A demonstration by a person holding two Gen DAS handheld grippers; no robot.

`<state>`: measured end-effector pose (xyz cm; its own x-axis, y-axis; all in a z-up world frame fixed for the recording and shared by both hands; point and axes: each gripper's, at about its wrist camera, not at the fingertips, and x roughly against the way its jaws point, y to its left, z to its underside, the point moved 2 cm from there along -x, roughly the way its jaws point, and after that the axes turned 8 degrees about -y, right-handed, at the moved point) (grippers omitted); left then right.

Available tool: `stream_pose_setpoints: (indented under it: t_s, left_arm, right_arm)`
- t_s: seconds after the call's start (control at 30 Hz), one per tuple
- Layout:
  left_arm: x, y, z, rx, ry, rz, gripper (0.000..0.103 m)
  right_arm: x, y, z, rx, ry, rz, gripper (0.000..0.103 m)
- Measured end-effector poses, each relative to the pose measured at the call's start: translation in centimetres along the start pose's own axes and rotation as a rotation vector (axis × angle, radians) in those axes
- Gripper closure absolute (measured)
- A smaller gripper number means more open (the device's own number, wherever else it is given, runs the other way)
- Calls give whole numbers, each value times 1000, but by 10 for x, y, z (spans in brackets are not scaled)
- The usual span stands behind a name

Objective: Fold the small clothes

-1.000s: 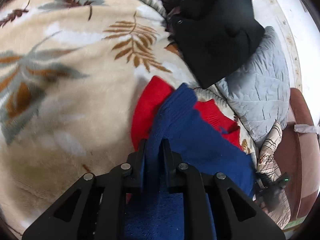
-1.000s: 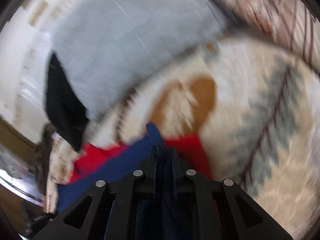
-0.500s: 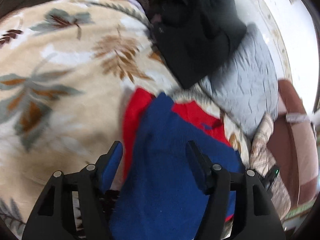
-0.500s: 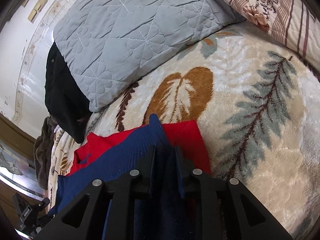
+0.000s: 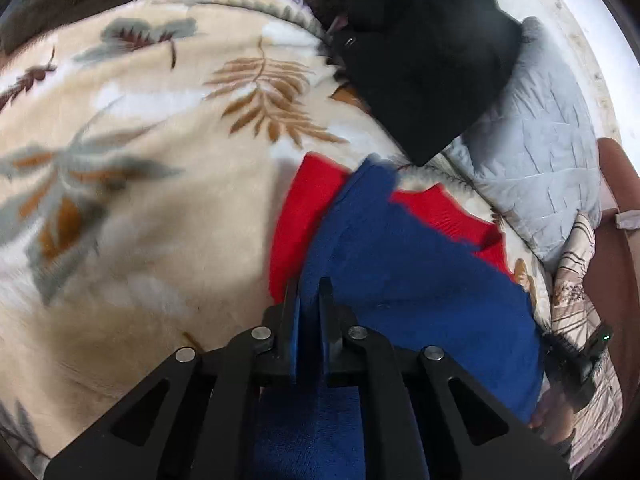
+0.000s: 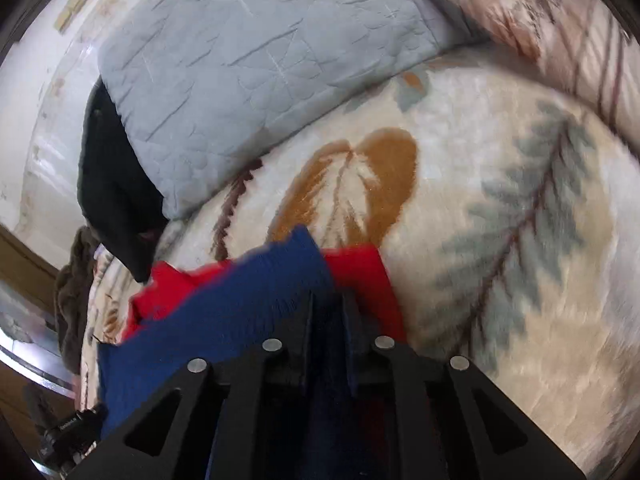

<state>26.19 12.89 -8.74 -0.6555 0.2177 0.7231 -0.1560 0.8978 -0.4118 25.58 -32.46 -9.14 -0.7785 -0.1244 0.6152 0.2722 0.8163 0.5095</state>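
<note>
A blue knit garment [image 5: 404, 276] lies over a red garment [image 5: 304, 208] on the cream leaf-print blanket [image 5: 140, 200]. My left gripper [image 5: 309, 292] is shut on the near edge of the blue garment. In the right wrist view the blue garment [image 6: 240, 308] again covers most of the red garment [image 6: 360, 276], and my right gripper [image 6: 328, 304] is shut on the blue cloth's other near edge. The cloth's lower part is hidden under both grippers.
A black garment [image 5: 420, 60] and a grey quilted pillow [image 5: 532, 168] lie beyond the clothes. A striped floral pillow [image 6: 552, 24] sits at the far right in the right wrist view. The blanket [image 6: 500, 240] spreads to the right there.
My left gripper was shut on the blue garment, opened wide half a second ago, and is shut on it again. My right gripper stayed shut on the blue cloth while the view shifted.
</note>
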Motion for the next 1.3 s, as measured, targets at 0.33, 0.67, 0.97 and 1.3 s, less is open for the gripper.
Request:
stream_pose_setpoints:
  t_s: [0.33,0.67,0.97,1.3]
  left_arm:
    - [38,-40,7,-124,8,102,48]
    - [21,-56,33,-278,70,-4,45]
    - [31,-45,39,-258,102,-31,41]
    - [31,-33,27,-171,103,37,37]
  right_arm:
    - [33,25,42,170,58,-44,80]
    - [92,-8,59,64,59,43,58]
    - [110,-28,76,-41,35,5,96]
    - [98,5,15,-24,-50,-46,71]
